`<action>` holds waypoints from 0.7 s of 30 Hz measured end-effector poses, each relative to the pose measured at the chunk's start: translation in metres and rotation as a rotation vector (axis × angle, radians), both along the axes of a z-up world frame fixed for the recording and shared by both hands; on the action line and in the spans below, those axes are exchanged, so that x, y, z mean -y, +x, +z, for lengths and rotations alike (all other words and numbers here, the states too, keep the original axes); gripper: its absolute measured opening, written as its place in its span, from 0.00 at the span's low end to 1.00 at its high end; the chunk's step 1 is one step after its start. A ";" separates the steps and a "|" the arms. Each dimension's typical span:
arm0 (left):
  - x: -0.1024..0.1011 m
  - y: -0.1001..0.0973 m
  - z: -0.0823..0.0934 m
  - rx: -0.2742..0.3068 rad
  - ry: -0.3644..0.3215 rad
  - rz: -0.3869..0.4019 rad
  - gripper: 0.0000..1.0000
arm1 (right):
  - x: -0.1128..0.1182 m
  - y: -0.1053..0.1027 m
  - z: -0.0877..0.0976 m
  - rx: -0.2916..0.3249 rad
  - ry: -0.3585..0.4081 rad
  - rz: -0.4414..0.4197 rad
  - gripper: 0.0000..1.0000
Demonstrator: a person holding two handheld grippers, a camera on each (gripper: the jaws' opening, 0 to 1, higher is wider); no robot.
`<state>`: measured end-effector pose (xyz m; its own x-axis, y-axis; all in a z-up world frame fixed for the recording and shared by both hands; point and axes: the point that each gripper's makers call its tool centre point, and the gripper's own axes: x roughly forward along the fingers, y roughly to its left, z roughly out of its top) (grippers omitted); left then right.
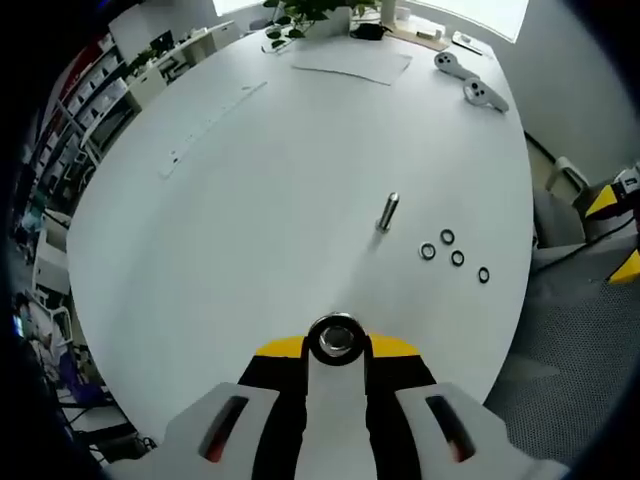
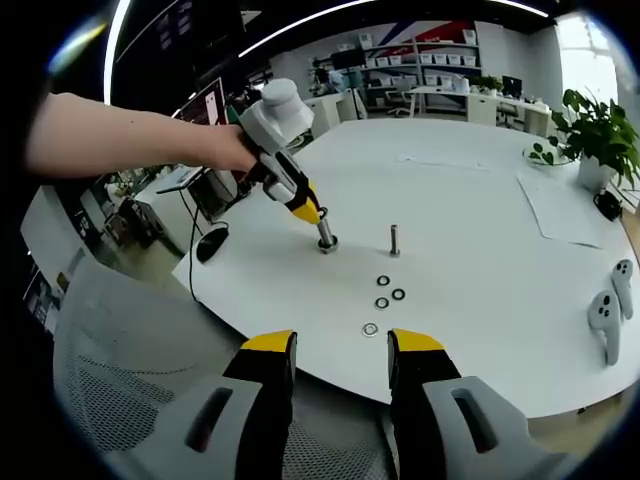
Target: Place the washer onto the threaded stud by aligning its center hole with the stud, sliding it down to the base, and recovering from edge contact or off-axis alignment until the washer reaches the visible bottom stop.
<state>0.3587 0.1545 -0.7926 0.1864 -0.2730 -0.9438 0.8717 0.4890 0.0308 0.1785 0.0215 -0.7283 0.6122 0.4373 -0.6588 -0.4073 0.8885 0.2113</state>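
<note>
The threaded stud (image 1: 388, 211) stands upright on the white worktop (image 1: 250, 200). Four washers (image 1: 447, 237) lie flat just beside it: thin, stiff, light, best pinched across the rim. Left gripper (image 2: 326, 238) clenches a metal cylinder (image 1: 335, 340); right gripper (image 2: 340, 345) fingers are spread, empty.

The left gripper (image 1: 338, 352) has its yellow-tipped jaws closed on a round metal piece (image 1: 336, 339) above the white table (image 1: 200, 250). The threaded stud (image 1: 387, 211) stands upright toward the table's right edge. Just beside it, nearer that edge, lie 4 washers (image 1: 455, 257). 2 white controllers (image 1: 470, 80) and a sheet of paper (image 1: 352, 62) lie near the far edge.
</note>
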 end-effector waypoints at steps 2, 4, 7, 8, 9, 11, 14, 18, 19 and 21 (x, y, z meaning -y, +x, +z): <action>0.000 0.000 -0.003 0.003 0.007 -0.011 0.19 | 0.000 0.000 0.000 0.001 0.001 0.000 0.39; -0.001 0.001 -0.004 0.001 0.015 -0.014 0.19 | 0.000 0.000 0.000 0.001 0.001 0.000 0.39; 0.000 -0.001 -0.008 -0.007 0.021 -0.021 0.19 | 0.000 0.000 0.000 0.001 0.002 -0.002 0.39; 0.001 -0.002 -0.009 -0.007 0.028 -0.030 0.19 | 0.000 0.000 0.000 0.001 0.002 -0.002 0.39; 0.001 -0.001 -0.009 0.002 0.032 -0.038 0.19 | 0.000 0.000 0.000 0.001 0.002 -0.002 0.39; 0.002 0.000 -0.010 -0.002 0.036 -0.038 0.19 | 0.000 0.000 0.000 0.000 0.003 -0.003 0.39; 0.002 0.000 -0.014 -0.008 0.044 -0.039 0.19 | 0.001 0.000 0.000 0.001 0.002 -0.003 0.39; 0.002 0.002 -0.021 -0.007 0.067 -0.049 0.19 | 0.001 0.001 0.000 0.001 0.001 -0.006 0.39; 0.002 0.001 -0.022 -0.009 0.074 -0.053 0.19 | 0.001 0.001 0.000 0.001 0.002 -0.007 0.39; 0.002 0.001 -0.025 -0.007 0.082 -0.059 0.19 | 0.001 0.001 0.000 0.001 0.002 -0.007 0.39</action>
<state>0.3598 0.1528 -0.8175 0.1654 -0.2050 -0.9647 0.8994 0.4326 0.0622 0.1791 0.0200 -0.7279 0.6158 0.4339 -0.6576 -0.4012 0.8911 0.2123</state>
